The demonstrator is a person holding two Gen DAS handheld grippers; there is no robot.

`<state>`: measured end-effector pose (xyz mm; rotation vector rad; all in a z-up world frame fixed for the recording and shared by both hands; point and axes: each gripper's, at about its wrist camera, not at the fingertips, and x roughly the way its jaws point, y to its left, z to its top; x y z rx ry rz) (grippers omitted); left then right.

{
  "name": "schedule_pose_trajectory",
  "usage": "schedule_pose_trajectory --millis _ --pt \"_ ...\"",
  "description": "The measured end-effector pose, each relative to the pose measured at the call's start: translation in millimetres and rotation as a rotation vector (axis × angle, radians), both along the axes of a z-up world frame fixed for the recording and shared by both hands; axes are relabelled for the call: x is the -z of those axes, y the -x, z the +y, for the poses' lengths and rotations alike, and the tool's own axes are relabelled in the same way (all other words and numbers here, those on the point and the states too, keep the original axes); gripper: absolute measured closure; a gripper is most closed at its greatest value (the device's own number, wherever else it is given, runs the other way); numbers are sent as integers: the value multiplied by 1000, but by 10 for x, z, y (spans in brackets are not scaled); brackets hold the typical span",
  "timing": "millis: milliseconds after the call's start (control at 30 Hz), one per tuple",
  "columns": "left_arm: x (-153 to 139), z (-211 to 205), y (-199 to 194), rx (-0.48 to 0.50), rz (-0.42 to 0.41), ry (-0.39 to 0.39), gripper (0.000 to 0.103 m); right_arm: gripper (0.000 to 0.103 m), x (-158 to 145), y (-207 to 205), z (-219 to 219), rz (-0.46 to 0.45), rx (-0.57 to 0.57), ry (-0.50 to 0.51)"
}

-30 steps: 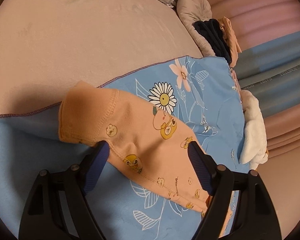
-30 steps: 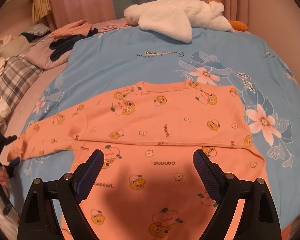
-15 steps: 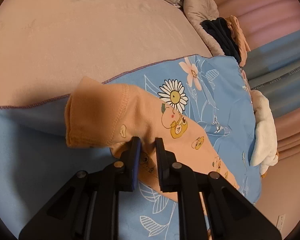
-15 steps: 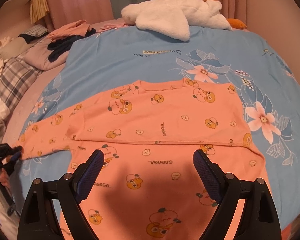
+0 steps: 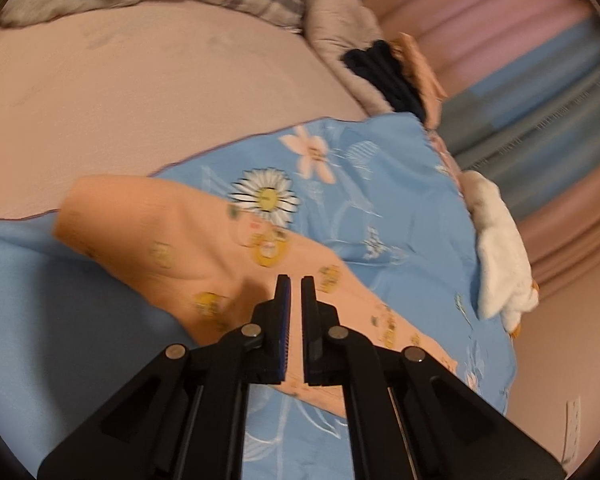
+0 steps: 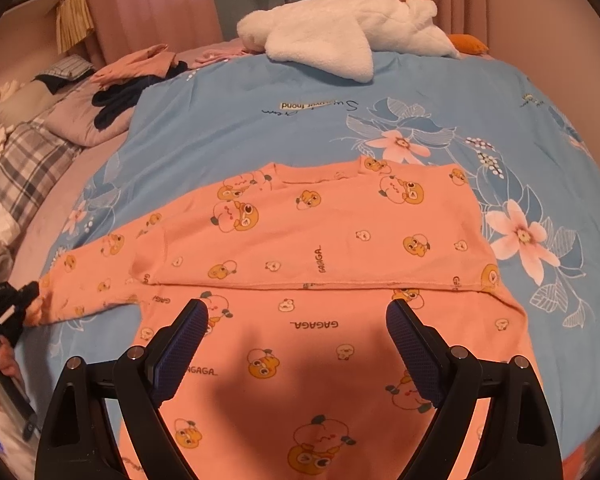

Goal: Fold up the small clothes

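Observation:
An orange child's top [image 6: 320,240] with cartoon prints lies flat on the blue floral blanket [image 6: 260,120], with a folded edge running across its middle. Its left sleeve [image 5: 172,232] stretches out sideways. My left gripper [image 5: 296,280] is shut on that sleeve near the cuff, and the fabric rises slightly off the blanket. In the right wrist view the left gripper [image 6: 24,300] shows at the sleeve's end, held by a person's hand [image 6: 0,364]. My right gripper [image 6: 296,312] hovers open over the top's lower half, holding nothing.
A white fluffy garment [image 6: 340,36] lies at the blanket's far edge. A heap of dark and pink clothes [image 6: 116,100] and plaid fabric [image 6: 28,160] sit to the left on the pink bed cover [image 5: 140,80]. Curtains hang behind.
The left jaws closed from wide open onto the sleeve and lifted it a little; that view is now blurred with motion. The right gripper stayed where it was.

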<state>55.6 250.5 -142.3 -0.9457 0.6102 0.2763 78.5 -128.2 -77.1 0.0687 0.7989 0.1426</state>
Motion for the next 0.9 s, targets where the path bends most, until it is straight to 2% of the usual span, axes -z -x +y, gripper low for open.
schedule_pose_trajectory --millis 200,567,733,900 --pt "-82 -339 -142 129 -55 -26 102 13 16 -11 4 9 -3 -6" --pt "-94 -786 -311 295 -69 -79 102 13 31 0 -3 15 3 -10" --pt "-161 -992 -328 369 -119 -123 102 13 32 2 -7 16 4 -12" --pt "-181 -1216 -367 478 -161 -127 101 13 40 14 -30 21 4 -17"
